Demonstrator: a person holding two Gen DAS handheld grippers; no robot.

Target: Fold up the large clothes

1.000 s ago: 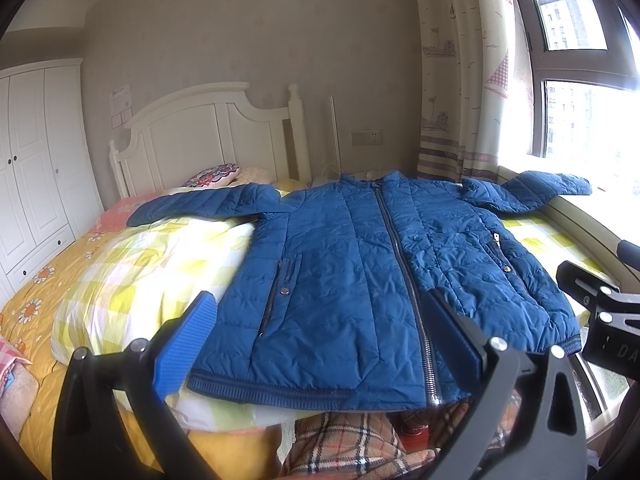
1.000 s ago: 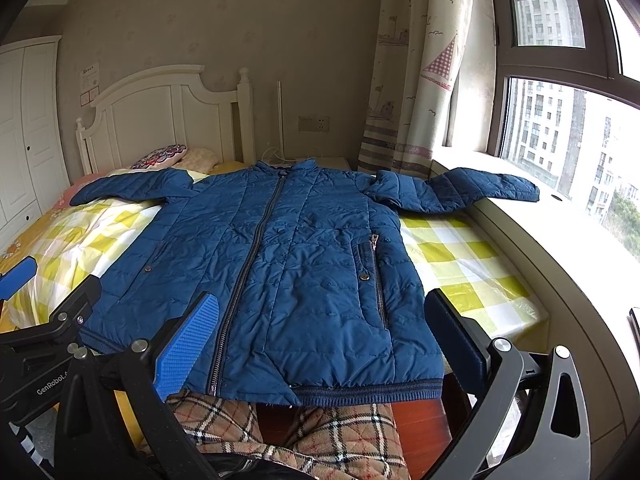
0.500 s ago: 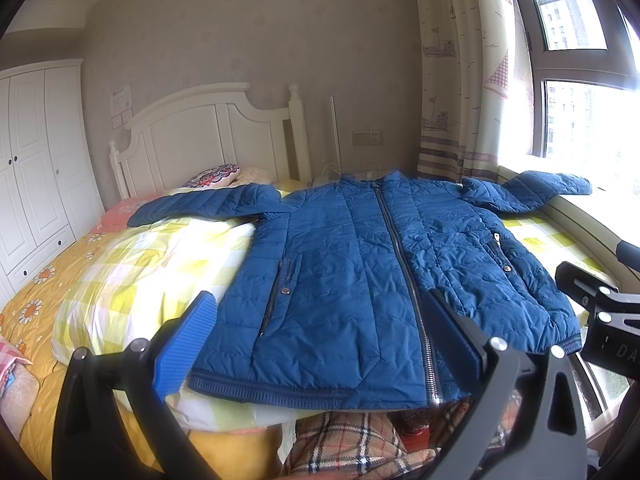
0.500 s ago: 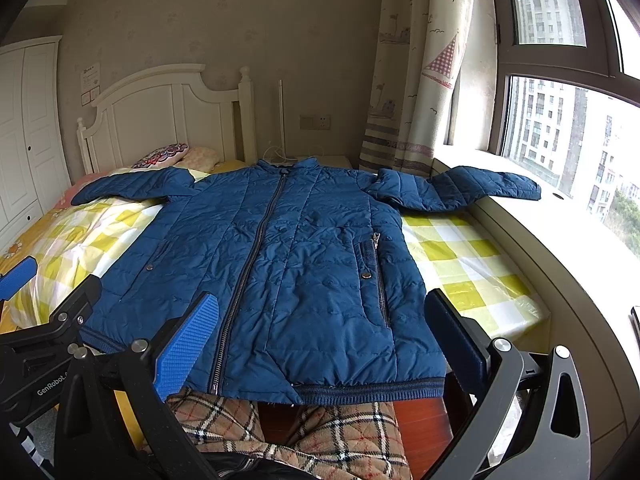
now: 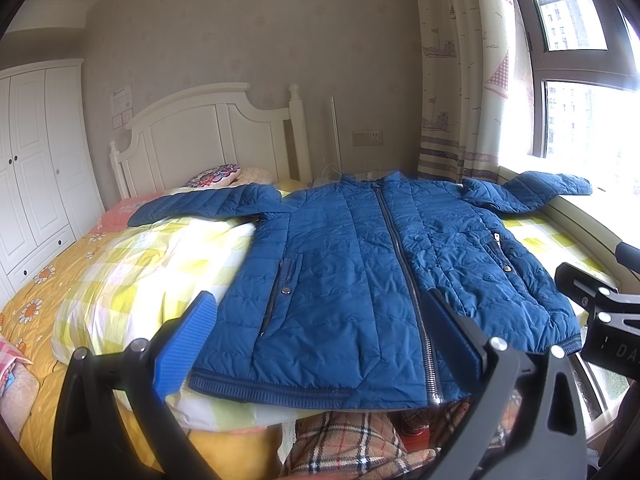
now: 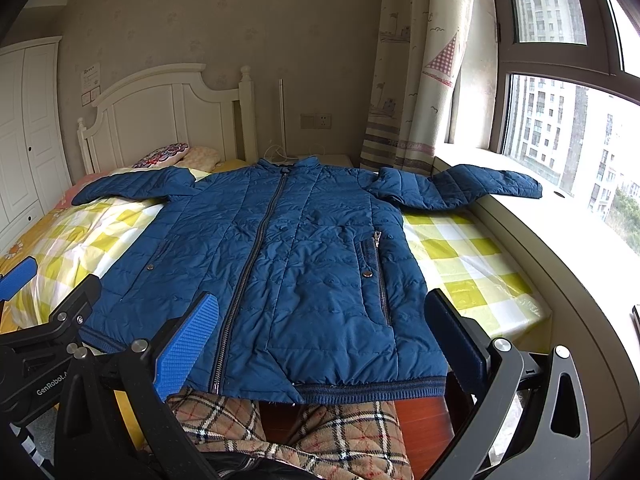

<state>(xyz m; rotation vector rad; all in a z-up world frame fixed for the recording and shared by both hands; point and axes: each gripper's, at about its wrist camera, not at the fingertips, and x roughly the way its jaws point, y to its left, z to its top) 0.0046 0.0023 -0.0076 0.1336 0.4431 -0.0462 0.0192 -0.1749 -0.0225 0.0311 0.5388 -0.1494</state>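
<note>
So this looks like the very start of the fold — the big blue quilted zip-up jacket (image 5: 372, 276) is laid out flat, front side up and zipped, on the bed with the yellow-and-white checked cover (image 5: 132, 280), both sleeves spread wide and the ribbed hem hanging right at the near edge of the bed. Nothing is folded in yet as far as I can tell. The left gripper (image 5: 320, 340) hovers just short of the hem, jaws wide apart, holding nothing and not touching the fabric. Same story for the right gripper (image 6: 322, 338) — spread wide, empty, parked above the hem near the zipper. The sleeve on the window side (image 6: 472, 186) reaches out onto the pale window ledge (image 6: 560, 232), so my guess is the next move is reaching forward to pinch a sleeve or a side edge and bring it across the body. Puffy slippery fabric like this probably wants a decent bite, otherwise it'll slide out.
</note>
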